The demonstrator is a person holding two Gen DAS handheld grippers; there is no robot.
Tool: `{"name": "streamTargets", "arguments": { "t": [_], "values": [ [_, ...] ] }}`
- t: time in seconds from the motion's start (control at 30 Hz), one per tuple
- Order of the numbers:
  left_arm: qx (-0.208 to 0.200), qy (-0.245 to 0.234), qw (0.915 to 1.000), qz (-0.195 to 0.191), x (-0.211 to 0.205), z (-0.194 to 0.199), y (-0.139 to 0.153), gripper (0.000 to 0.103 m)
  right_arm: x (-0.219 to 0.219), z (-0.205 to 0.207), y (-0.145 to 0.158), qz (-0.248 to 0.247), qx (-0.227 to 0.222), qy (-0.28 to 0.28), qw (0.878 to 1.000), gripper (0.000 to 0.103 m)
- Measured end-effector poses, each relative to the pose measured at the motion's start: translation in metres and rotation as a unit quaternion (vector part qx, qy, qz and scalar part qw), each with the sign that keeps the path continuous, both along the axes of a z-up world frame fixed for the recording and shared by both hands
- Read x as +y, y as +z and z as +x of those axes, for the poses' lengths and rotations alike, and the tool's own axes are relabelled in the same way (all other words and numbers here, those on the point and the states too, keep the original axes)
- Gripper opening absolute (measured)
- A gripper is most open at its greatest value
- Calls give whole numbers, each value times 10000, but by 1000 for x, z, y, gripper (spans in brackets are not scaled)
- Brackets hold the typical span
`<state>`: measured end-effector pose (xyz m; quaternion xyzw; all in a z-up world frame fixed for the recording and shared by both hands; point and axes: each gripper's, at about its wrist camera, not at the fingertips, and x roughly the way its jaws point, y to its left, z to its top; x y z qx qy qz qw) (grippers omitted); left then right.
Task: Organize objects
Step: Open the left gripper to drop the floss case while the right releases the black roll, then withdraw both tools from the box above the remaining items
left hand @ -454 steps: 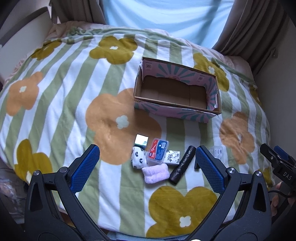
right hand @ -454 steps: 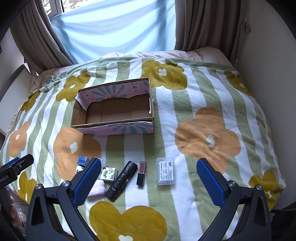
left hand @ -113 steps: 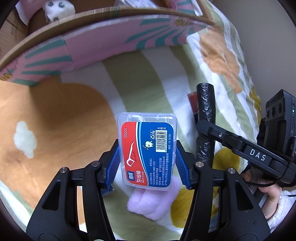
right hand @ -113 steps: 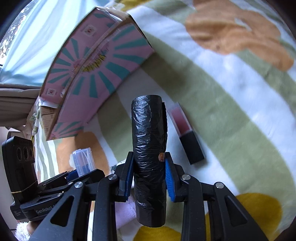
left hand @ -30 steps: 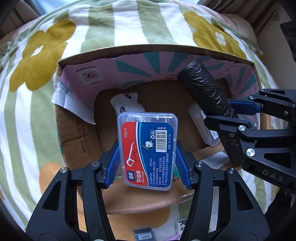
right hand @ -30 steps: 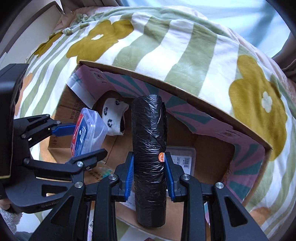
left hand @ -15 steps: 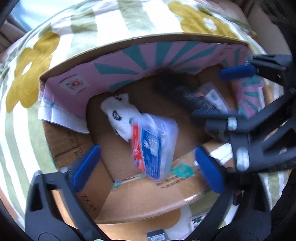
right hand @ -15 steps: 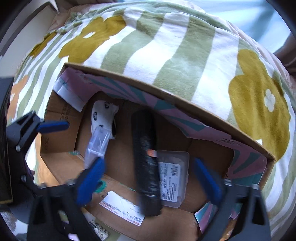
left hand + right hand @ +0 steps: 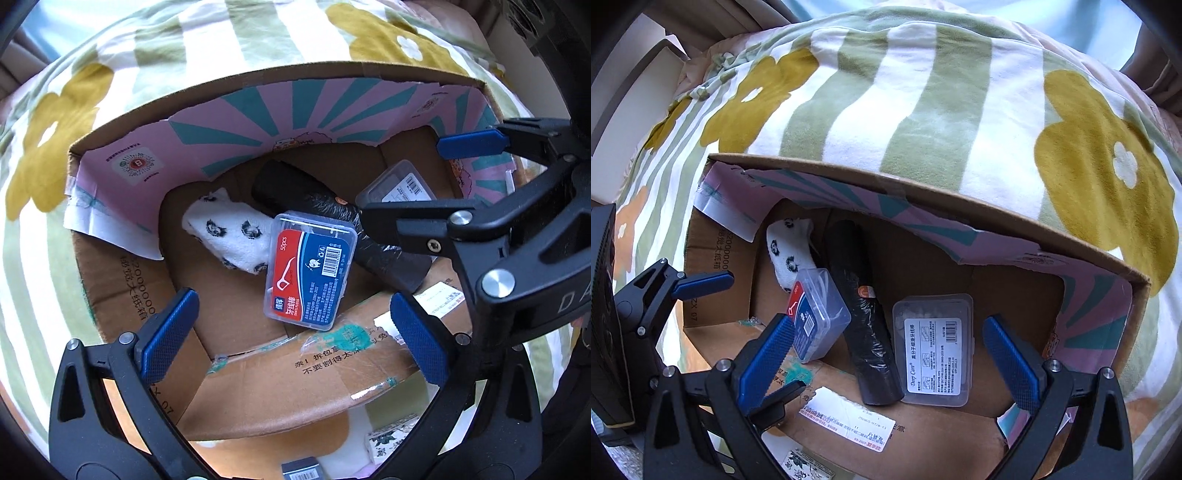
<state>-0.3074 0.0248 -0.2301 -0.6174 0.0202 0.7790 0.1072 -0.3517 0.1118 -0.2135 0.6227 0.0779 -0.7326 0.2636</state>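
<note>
Left hand-held gripper (image 9: 291, 332) spread wide, empty, above the cardboard box (image 9: 258, 398). Right hand-held gripper (image 9: 886, 354) likewise apart. Inside the box: dental floss case (image 9: 310, 269) leaning on black bag roll (image 9: 864, 328), panda sock (image 9: 232, 236) behind, clear case (image 9: 934, 350) right. Box sits on flowered bed blanket (image 9: 923, 92).

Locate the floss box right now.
The floss box lies inside the cardboard box, left of centre in both views, between the panda sock and the black roll, leaning on both.

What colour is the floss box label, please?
Red and blue on the floss box, clearest in the left wrist view.
</note>
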Motion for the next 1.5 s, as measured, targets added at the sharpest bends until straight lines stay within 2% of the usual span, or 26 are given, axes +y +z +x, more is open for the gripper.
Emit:
{"name": "streamTargets", "arguments": {
  "t": [0.27,0.57,0.8,0.97,1.1,1.23,1.33,1.4,1.5],
  "values": [
    [146,82,9998,53,-2,5,30,103,6,11,34,-24,158,-88,9998,102],
    [460,602,9969,202,-20,39,103,103,11,41,110,-204,524,-289,9980,102],
    [829,1088,9905,139,-38,93,165,103,25,91,171,-305,1011,-523,9930,102],
    [1019,1385,9851,58,-43,140,195,103,39,139,195,-268,1259,-874,9878,102],
    [1084,1599,9812,34,-44,182,205,103,51,179,204,-182,1396,-1239,9823,102],
    [1054,1883,9764,-68,-41,222,201,103,63,221,205,-146,1557,-1545,9755,102],
    [1024,2075,9729,32,-41,248,194,103,66,243,200,-135,1556,-1744,9722,102],
    [1049,2054,9730,132,-42,258,190,103,68,252,198,-140,1601,-1838,9697,102],
    [1034,1926,9758,59,-42,262,188,103,68,259,195,-121,1605,-1970,9671,102]
  ]
}}
